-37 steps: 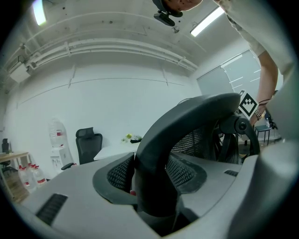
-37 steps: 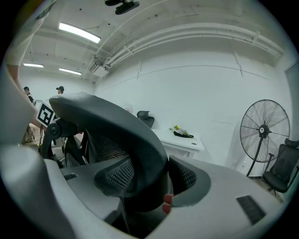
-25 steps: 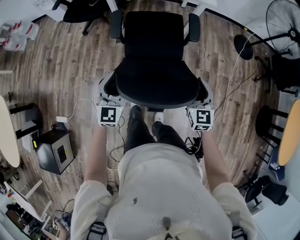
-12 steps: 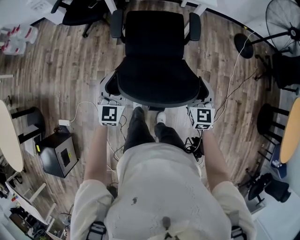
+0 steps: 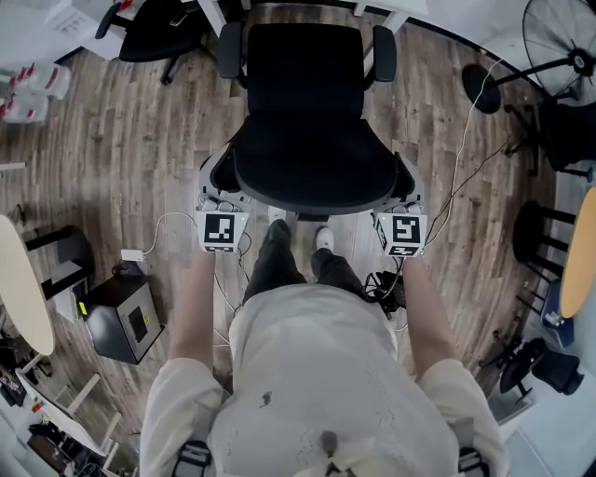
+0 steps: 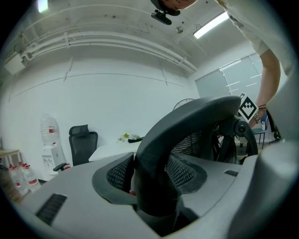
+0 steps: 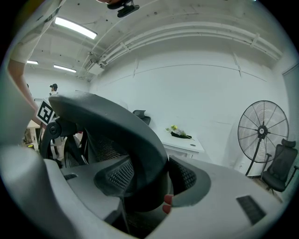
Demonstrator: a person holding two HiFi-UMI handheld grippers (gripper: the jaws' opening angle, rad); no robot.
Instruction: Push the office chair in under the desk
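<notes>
The black office chair (image 5: pixel 312 140) stands in front of me with its seat toward the white desk legs (image 5: pixel 395 16) at the top of the head view. My left gripper (image 5: pixel 216 183) is shut on the left side of the chair's backrest frame (image 6: pixel 159 154). On the right side of the backrest frame (image 7: pixel 135 144) my right gripper (image 5: pixel 408 184) is also shut. In both gripper views the mesh-padded jaws press against the dark curved bar. A white desk (image 7: pixel 184 142) with a small plant shows beyond the chair in the right gripper view.
A black box (image 5: pixel 116 317) and loose cables (image 5: pixel 177 219) lie on the wood floor to my left. A standing fan (image 5: pixel 559 37) and a white cable (image 5: pixel 466 140) are at the right. Another black chair (image 5: pixel 154 23) is at the top left. Round tabletops (image 5: pixel 23 279) flank both sides.
The chair, both grippers and my feet have advanced a little toward the desk; the black box on the floor has slid back in view. Both grips are unchanged.
</notes>
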